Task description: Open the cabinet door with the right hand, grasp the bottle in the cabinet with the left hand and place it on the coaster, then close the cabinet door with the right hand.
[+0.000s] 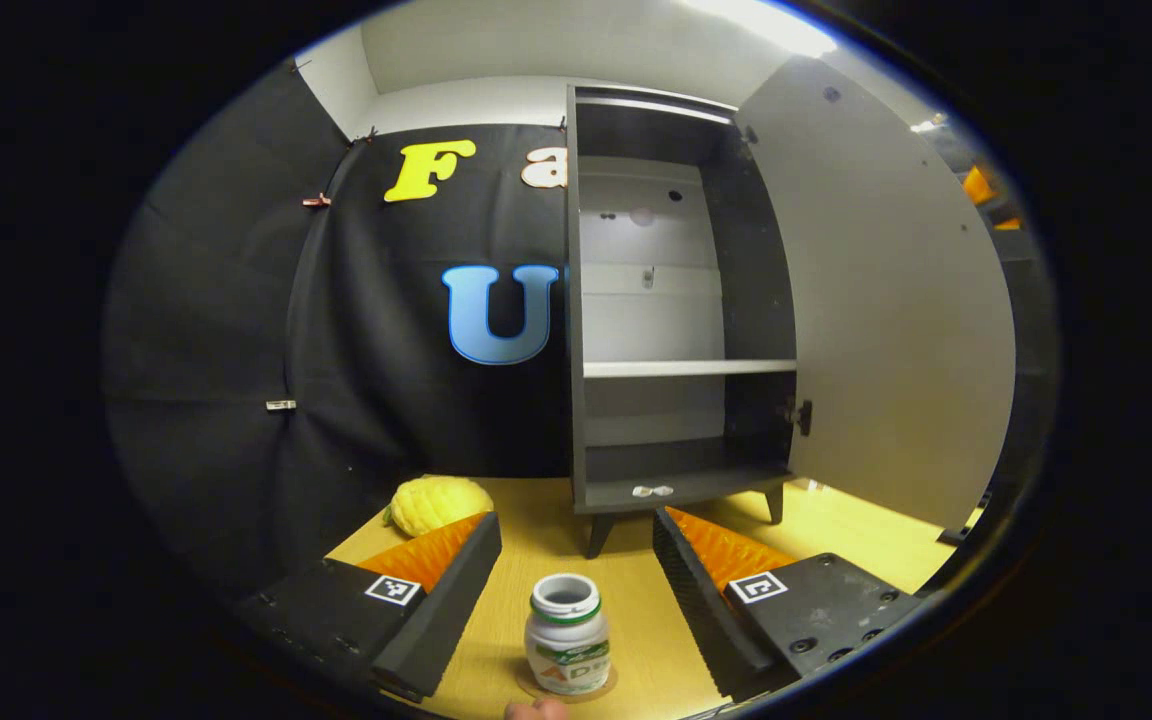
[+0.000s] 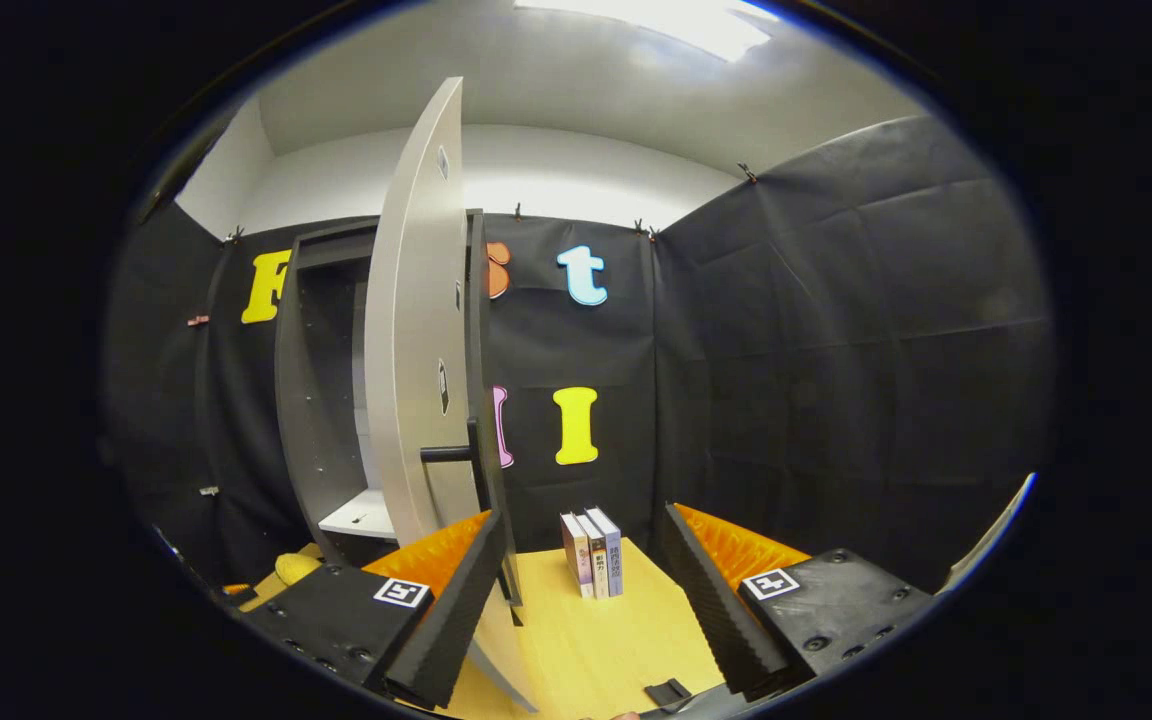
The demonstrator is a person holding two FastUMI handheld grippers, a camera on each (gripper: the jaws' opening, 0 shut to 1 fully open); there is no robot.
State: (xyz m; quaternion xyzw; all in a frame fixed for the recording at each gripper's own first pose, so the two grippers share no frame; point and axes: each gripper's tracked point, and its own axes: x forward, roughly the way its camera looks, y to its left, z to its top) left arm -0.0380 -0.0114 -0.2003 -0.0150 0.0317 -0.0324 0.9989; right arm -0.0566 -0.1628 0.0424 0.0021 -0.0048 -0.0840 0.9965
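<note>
Left gripper view: the bottle stands upright on the coaster at bottom centre, between the left tongs, spread wide and gripping nothing (delivery judged complete). Right gripper view: the right tongs, likewise wide and empty, flank the open cabinet door edge at centre left, presumably to close it.

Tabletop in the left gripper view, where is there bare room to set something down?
Bare tabletop runs between the bottle on its coaster and the open cabinet, and on the right beneath the cabinet door. The cabinet's shelves look empty. It is crowded around the bottle, between the left gripper fingers.
</note>
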